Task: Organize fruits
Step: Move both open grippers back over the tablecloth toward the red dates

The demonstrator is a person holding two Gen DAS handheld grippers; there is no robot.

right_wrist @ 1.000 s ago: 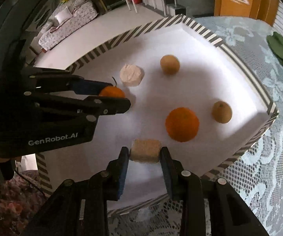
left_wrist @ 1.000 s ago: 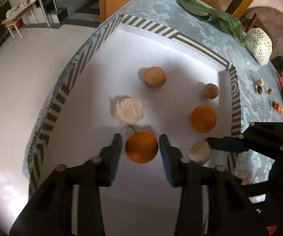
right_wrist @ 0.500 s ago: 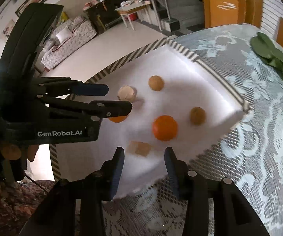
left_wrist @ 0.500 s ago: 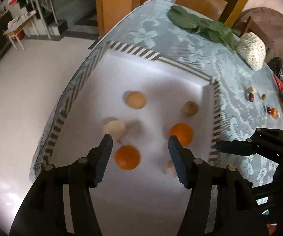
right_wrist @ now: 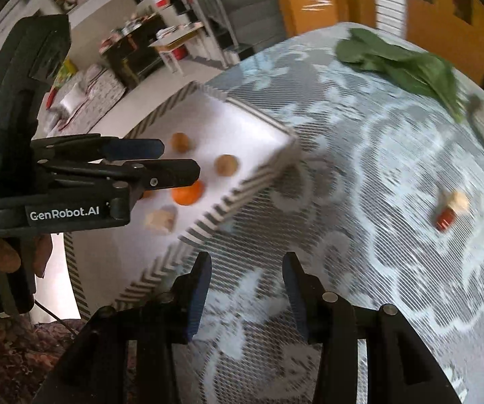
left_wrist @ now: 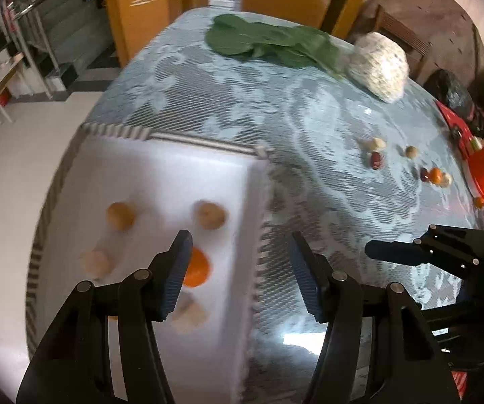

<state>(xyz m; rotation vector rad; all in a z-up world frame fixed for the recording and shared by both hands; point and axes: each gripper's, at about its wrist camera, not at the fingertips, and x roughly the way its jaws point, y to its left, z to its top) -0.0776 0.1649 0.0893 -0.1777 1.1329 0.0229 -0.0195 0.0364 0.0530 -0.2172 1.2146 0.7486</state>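
A white tray with a striped rim (left_wrist: 201,139) (right_wrist: 242,195) sits on the lace tablecloth. It holds two brown round fruits (left_wrist: 119,215) (left_wrist: 211,214), an orange (left_wrist: 198,267) (right_wrist: 188,192) and two pale chunks (left_wrist: 95,262) (left_wrist: 188,309). My left gripper (left_wrist: 240,269) hangs open and empty above the tray's right edge; the left gripper (right_wrist: 154,161) also shows in the right wrist view. My right gripper (right_wrist: 247,286) is open and empty over bare tablecloth beside the tray. Small loose fruits lie farther right: a red date (left_wrist: 376,161) (right_wrist: 445,219), pale nuts (left_wrist: 411,151) and a small cluster (left_wrist: 435,175).
Green leafy vegetables (left_wrist: 268,43) (right_wrist: 396,60) and a net-wrapped fruit (left_wrist: 378,65) lie at the far side of the table. A red object (left_wrist: 464,138) sits at the right edge. Wooden chairs stand behind. The table's edge drops to the floor left of the tray.
The left gripper let go of the orange and the right gripper released the pale chunk in the tray. Both opened, rose and swung right, away from the tray.
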